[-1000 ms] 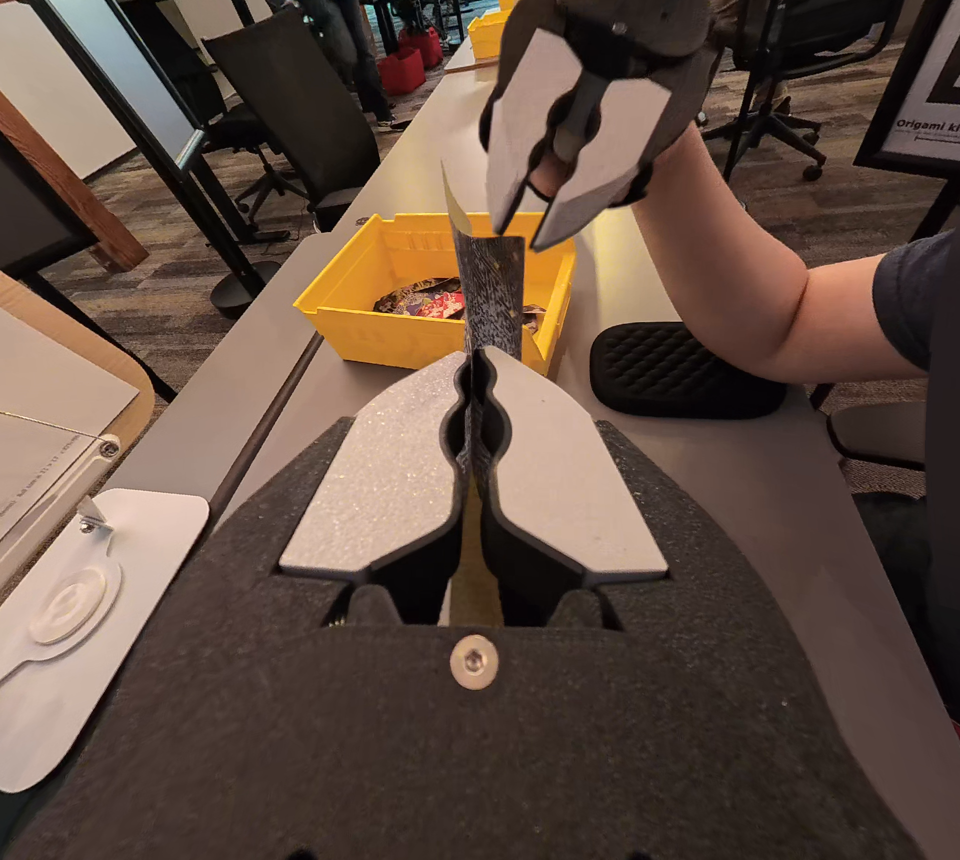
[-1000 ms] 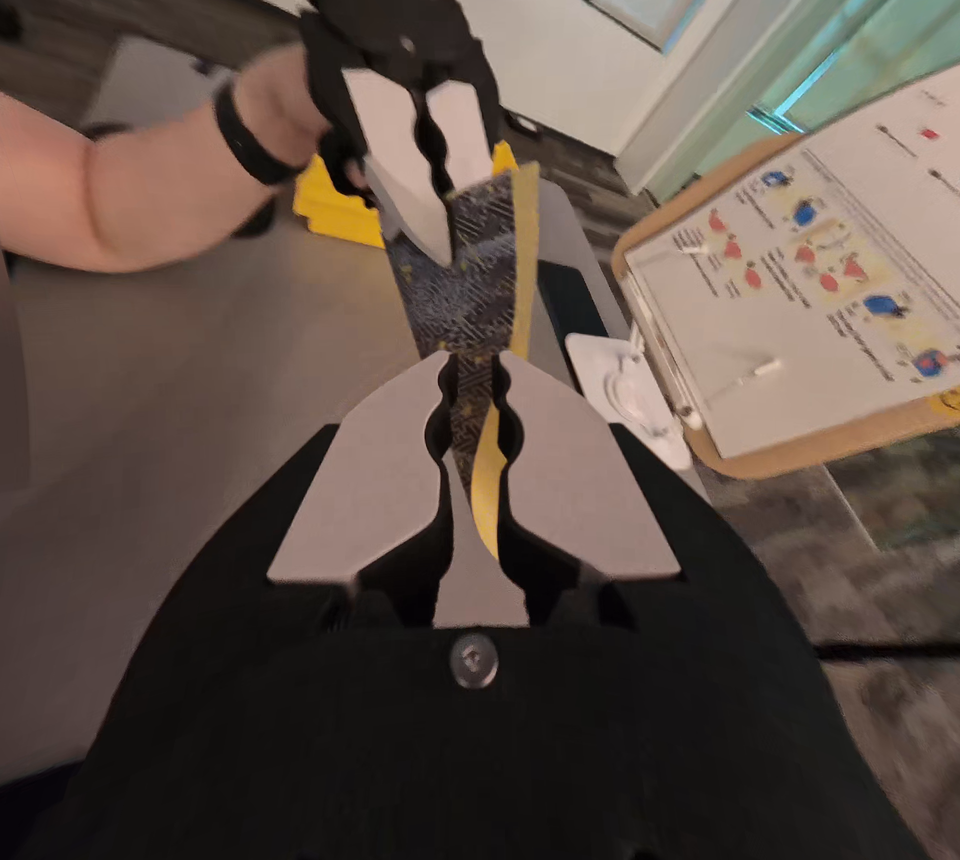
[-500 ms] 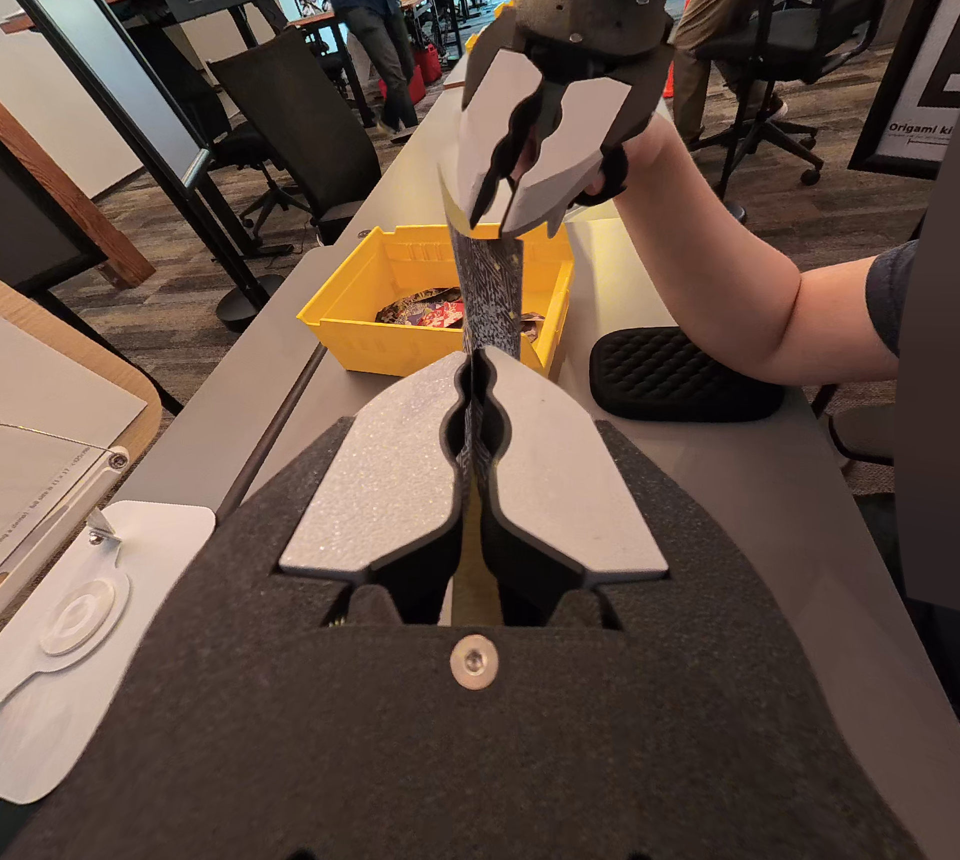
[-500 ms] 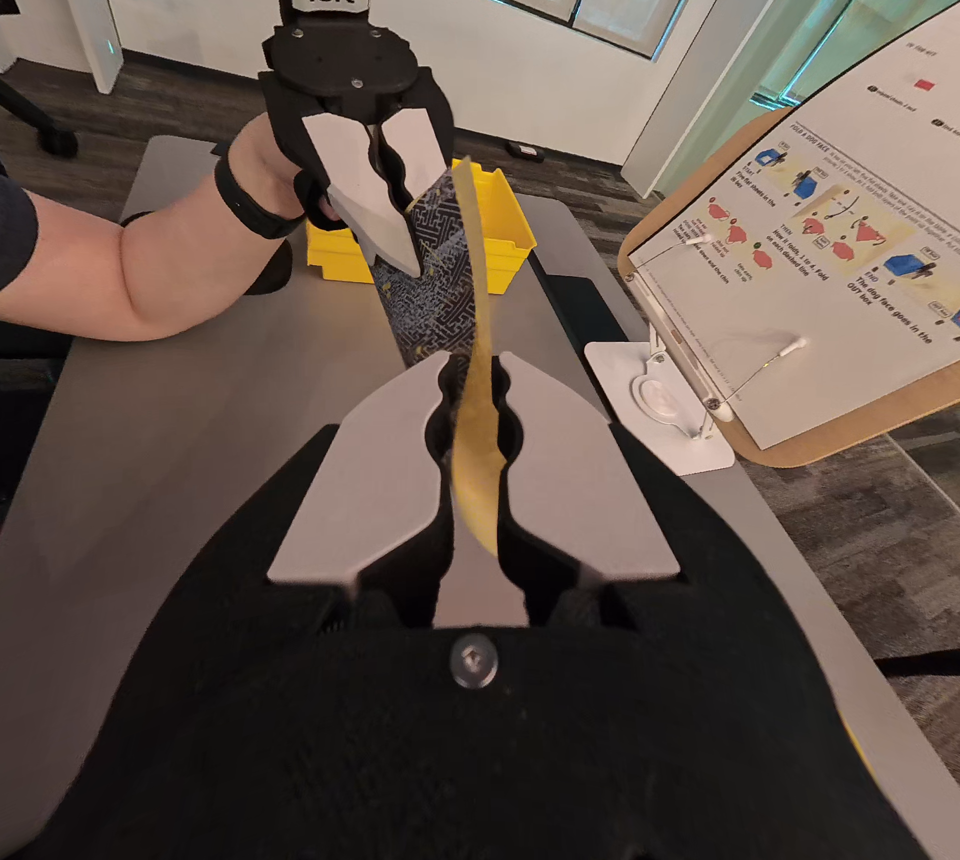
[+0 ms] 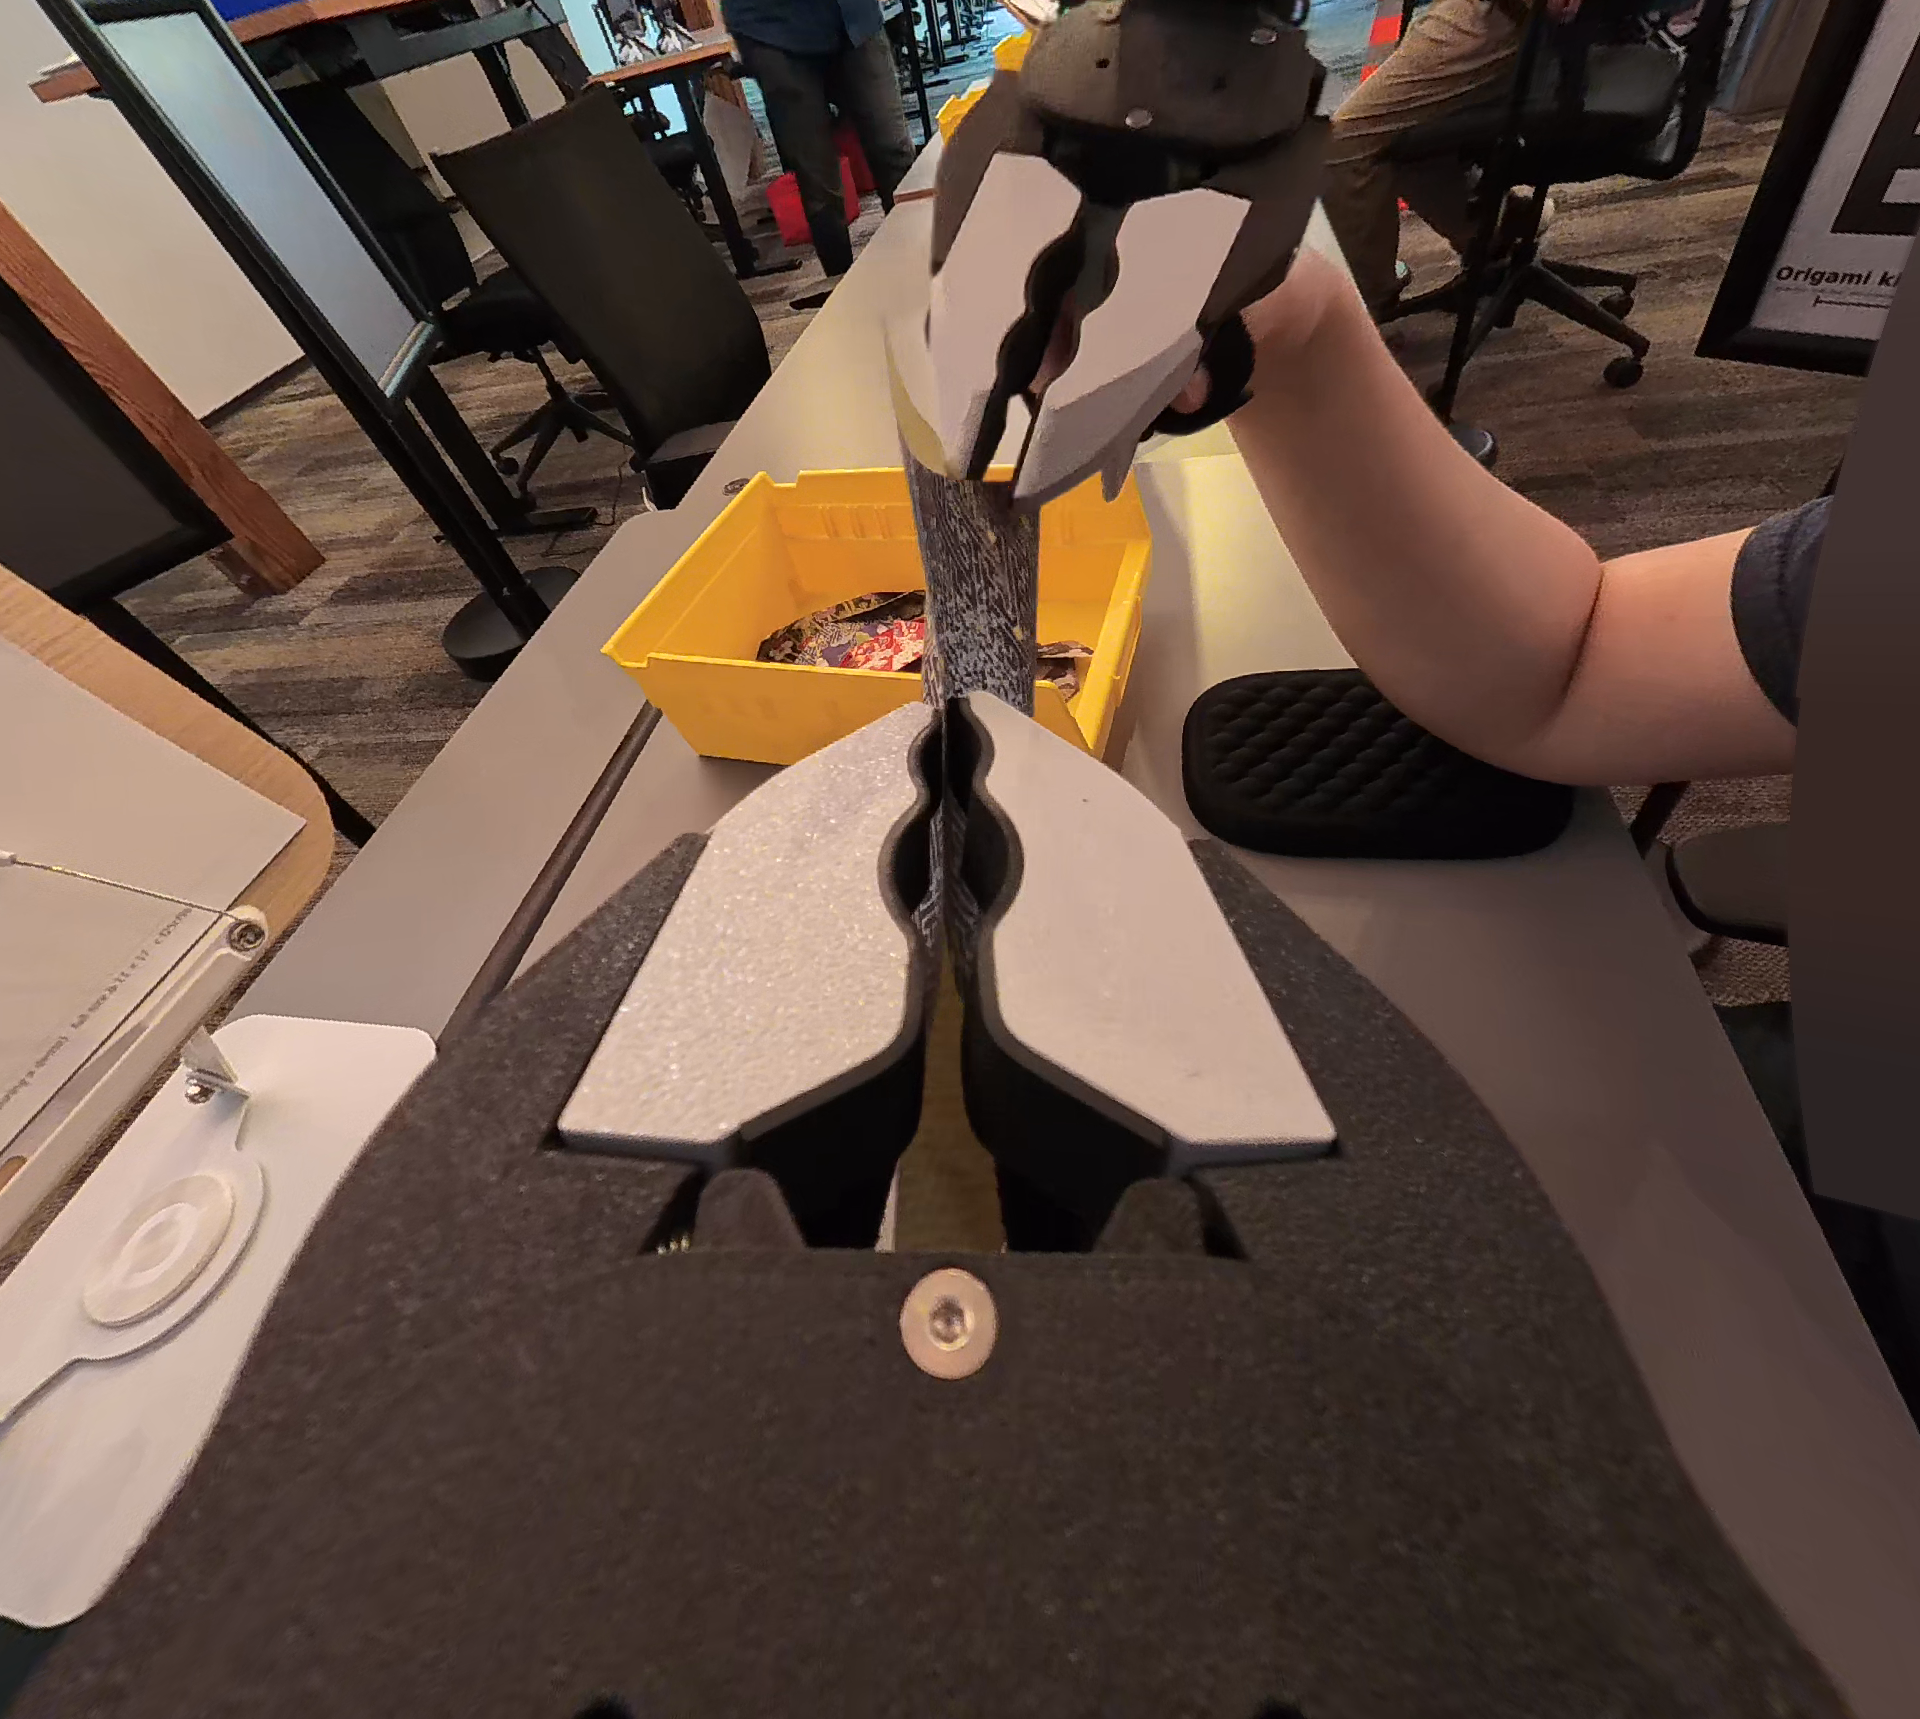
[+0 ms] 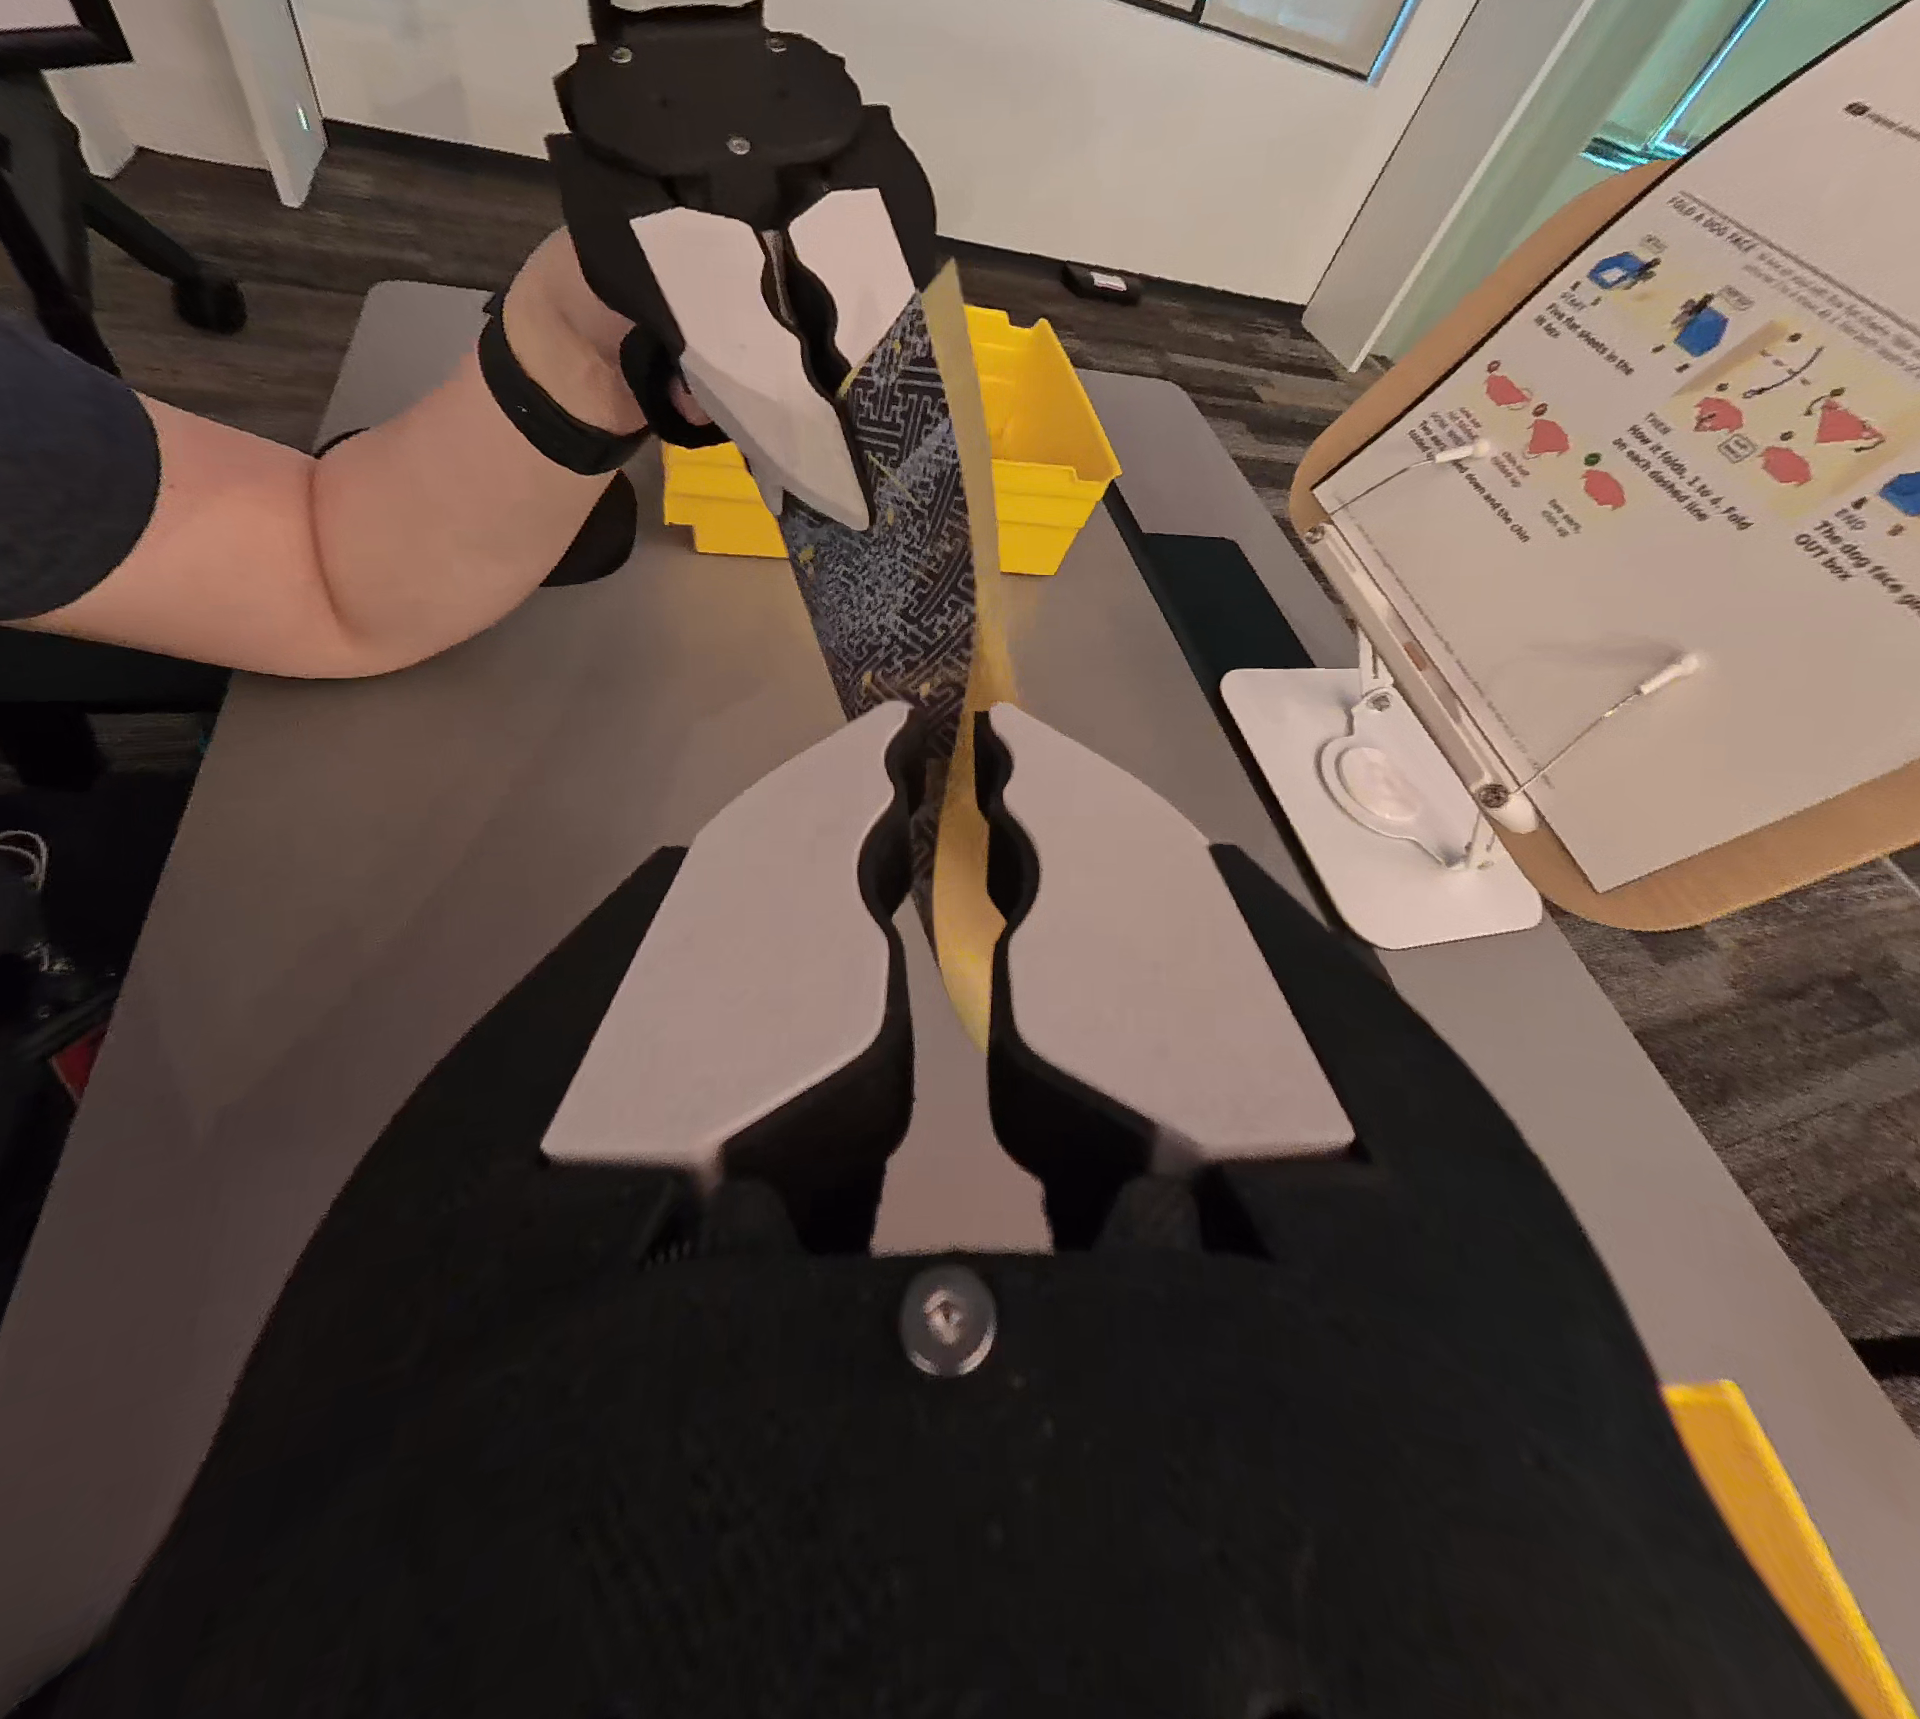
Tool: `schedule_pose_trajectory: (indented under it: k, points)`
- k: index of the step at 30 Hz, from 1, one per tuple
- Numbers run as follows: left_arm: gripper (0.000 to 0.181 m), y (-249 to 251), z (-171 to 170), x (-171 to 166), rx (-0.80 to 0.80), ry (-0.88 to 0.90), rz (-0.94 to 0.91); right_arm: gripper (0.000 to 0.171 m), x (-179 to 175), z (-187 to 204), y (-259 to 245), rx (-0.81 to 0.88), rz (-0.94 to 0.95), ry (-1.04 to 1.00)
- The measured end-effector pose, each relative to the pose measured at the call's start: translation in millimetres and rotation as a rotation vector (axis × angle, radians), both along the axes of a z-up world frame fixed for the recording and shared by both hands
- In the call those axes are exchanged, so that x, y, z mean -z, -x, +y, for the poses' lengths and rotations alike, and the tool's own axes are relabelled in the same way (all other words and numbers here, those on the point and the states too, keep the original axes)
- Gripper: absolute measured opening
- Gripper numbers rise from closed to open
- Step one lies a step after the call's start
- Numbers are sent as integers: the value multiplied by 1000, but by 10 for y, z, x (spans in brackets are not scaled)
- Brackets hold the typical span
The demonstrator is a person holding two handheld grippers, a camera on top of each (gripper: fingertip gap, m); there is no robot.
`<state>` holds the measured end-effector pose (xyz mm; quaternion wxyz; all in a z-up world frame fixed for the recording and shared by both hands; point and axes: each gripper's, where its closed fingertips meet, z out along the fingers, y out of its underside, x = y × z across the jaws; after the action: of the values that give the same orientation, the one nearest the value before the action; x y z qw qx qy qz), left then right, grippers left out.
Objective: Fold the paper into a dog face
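The paper (image 5: 977, 599) is dark blue with a maze pattern and has a yellow back. It stands on edge in the air above the grey table (image 5: 1475, 1046), spanning both grippers. My left gripper (image 5: 952, 713) is shut on its near end. My right gripper (image 5: 997, 485) points down at the paper's top edge. In the right wrist view the paper (image 6: 914, 547) runs from the left gripper (image 6: 847, 464) into my right gripper (image 6: 945, 719). The right jaws stand narrowly apart with the curved yellow flap loose between them.
A yellow bin (image 5: 727, 682) with several folded papers sits on the table behind the paper. A black padded rest (image 5: 1371, 765) lies under the person's forearm. An instruction board (image 6: 1662, 589) on a white base (image 6: 1455, 900) stands at the table's side. People and office chairs are behind. The grippers' ends are close to 6 centimetres from one another.
The right gripper has risen and tilted down over the paper's top edge, its jaws a little narrower. The paper's yellow back has turned more edge-on. The left gripper has kept its hold.
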<state>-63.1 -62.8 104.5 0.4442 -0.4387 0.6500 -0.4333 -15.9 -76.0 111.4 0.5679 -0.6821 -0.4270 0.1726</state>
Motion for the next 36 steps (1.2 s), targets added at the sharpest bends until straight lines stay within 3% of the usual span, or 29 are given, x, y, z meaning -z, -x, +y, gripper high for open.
schedule_pose_trajectory:
  k: [9, 12, 36]
  points:
    - [0, -55, -51, 49, 26, 7, 13, 10, -8, 30, 173, -83, 93, 46]
    - [0, -66, -65, 62, 38, 16, 17, 1, -35, 30, 218, -111, 123, 42]
    - [1, -36, -110, -24, 79, 59, -33, 1, -234, 22, 189, -93, 219, -11]
